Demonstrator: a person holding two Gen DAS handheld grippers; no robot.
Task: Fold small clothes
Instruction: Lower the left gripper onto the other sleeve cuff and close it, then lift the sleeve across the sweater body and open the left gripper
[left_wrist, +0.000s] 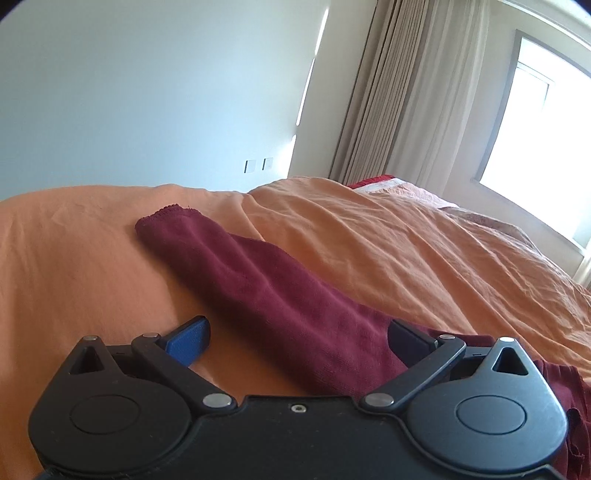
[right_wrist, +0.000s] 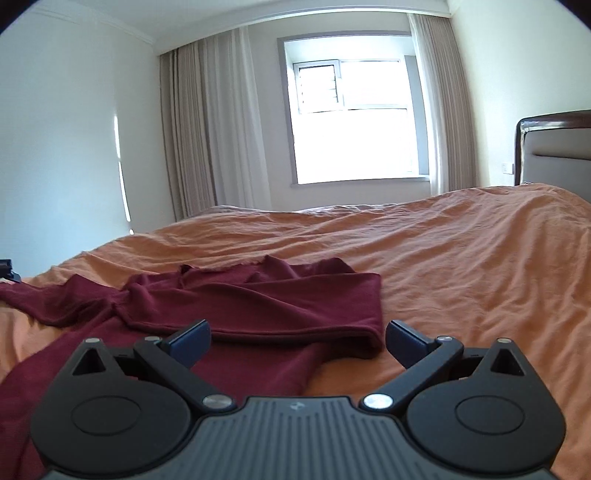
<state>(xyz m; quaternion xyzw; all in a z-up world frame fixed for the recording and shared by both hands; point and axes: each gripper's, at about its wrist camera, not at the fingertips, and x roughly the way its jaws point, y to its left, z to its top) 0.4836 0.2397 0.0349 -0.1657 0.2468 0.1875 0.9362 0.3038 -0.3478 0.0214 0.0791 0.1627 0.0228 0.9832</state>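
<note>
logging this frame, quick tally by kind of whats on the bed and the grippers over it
dark red knit garment: 1
orange wrinkled bedsheet: 1
black two-finger grippers, fingers open: 2, left gripper and right gripper
total: 4

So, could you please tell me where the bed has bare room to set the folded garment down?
Bare orange bedspread lies right of the maroon garment, toward the headboard, and beyond it toward the window. More lies left of the sleeve. Between both open grippers it is crowded with cloth.
</note>
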